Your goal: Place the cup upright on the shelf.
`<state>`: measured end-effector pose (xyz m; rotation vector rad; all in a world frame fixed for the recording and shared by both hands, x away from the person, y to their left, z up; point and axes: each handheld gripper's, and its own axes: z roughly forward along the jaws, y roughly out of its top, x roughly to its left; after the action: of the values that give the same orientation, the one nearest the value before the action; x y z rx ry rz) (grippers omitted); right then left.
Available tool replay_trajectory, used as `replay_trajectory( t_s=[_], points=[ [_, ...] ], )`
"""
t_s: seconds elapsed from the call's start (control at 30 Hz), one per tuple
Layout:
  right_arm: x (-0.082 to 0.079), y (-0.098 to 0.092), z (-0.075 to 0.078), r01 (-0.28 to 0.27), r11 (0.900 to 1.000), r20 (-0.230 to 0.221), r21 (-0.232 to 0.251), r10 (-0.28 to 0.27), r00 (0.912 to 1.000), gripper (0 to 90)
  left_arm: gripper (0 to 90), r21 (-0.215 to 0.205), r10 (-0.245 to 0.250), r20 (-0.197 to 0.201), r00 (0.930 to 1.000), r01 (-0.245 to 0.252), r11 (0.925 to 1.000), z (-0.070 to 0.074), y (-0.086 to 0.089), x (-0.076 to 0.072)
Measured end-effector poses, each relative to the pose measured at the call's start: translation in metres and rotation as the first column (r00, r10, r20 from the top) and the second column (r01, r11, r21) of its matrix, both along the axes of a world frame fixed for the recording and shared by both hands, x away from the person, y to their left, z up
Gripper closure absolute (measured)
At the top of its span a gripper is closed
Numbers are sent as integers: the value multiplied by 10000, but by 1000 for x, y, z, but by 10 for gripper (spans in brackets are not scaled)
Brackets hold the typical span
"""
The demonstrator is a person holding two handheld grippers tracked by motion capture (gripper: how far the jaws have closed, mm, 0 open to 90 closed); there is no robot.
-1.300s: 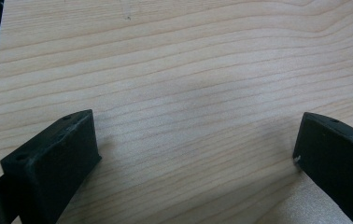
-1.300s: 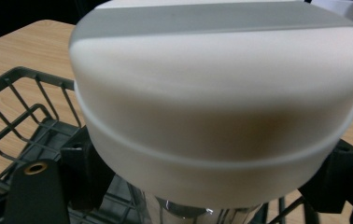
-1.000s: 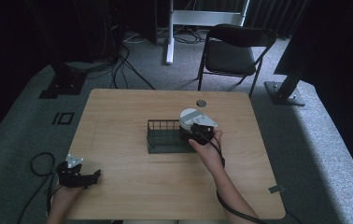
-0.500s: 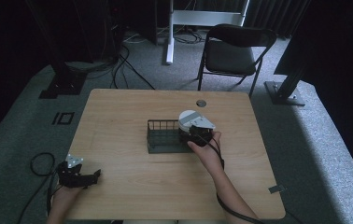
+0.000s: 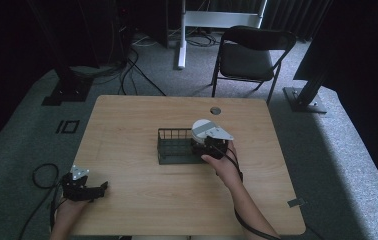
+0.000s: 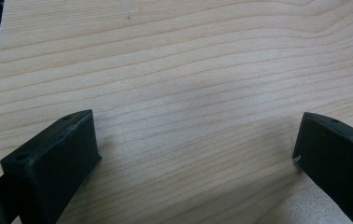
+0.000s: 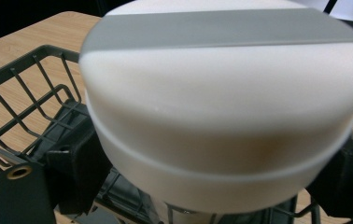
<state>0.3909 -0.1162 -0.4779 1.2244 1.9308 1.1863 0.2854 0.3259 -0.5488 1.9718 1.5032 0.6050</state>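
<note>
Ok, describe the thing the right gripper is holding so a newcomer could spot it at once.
Start at the wooden table, then find the dark wire basket near its middle. At the basket's right end the right gripper clamps a round white container. It is the only pale object there, with a grey stripe across its top.

Wire basket (image 5: 177,146) blocks table (image 5: 127,125) centre; white round container (image 5: 203,131) sits over its 3 o'clock end. Bare wood from 7 to 12 o'clock (passable). Chair (image 5: 249,55) beyond 1 o'clock edge.

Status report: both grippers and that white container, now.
Left gripper open, idle on the table corner. Right gripper shut on white container, over wire basket. Nothing in the way.
</note>
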Motion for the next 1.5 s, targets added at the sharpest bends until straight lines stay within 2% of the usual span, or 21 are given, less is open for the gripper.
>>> replay_trajectory(
  t_s=[0.33,0.87,1.5],
  points=[
    [-9,-7,2,-131,9999,217,-29,131,9997,127,1,1,-1,0,10000,1,10000,0,0,0],
    [-22,-18,4,-330,9994,320,121,326,9990,126,1,0,-2,0,10000,2,10000,0,0,0],
    [-40,-49,0,48,9996,515,278,-62,9987,126,1,1,0,-1,10000,0,10000,0,0,0]
  ],
)
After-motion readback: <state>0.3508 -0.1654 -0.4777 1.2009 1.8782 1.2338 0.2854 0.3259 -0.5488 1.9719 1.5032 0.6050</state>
